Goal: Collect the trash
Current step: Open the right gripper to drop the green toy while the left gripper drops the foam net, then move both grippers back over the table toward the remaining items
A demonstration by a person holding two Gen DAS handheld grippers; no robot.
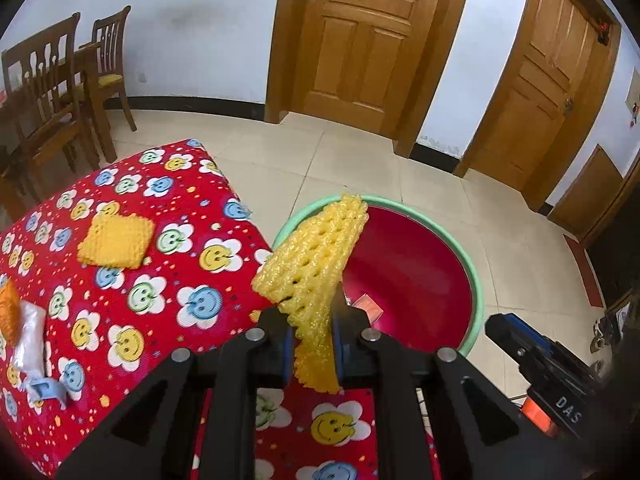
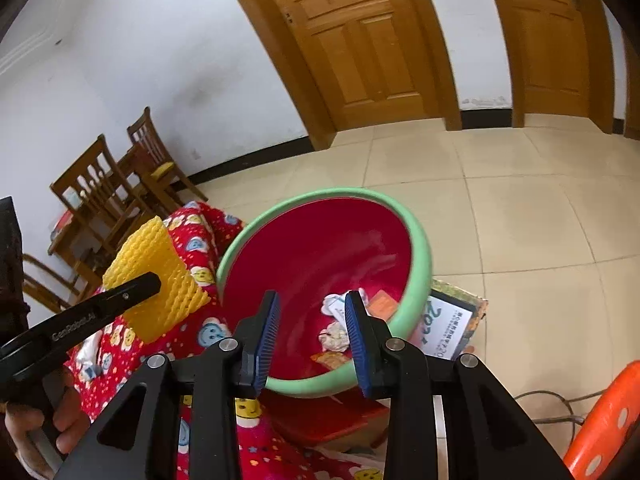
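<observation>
**Foam Net Held at Basin's Edge**

The left hand-held gripper [image 1: 312,332] pinches a yellow foam net [image 1: 316,256] between its pads, the sheet rising up and across the green rim of a red basin [image 1: 420,276] that stands just beside a counter [image 1: 168,208] covered in a red smiley-flower cloth. The right hand-held gripper [image 2: 312,336] hangs over the basin with its blue pads [image 2: 268,336] spread and nothing between them.

Only the left wrist view shows what lies on the counter: a second yellow foam net [image 1: 116,246] lying flat, an orange piece [image 1: 9,312] at the frame's edge touching a clear wrapper [image 1: 30,336], and a small pale-blue scrap [image 1: 46,390].

Only the right wrist view looks into the basin's bottom, where two crumpled white papers [image 2: 334,320] and at least two orange scraps [image 2: 382,302] lie. It also shows a printed card [image 2: 448,328] under the basin's far side, and the fingers [image 2: 68,420] of the person's hand on the left tool's handle.

Counted across both views: two foam nets, two wooden doors [image 1: 360,36], two wooden chairs [image 1: 48,92].
</observation>
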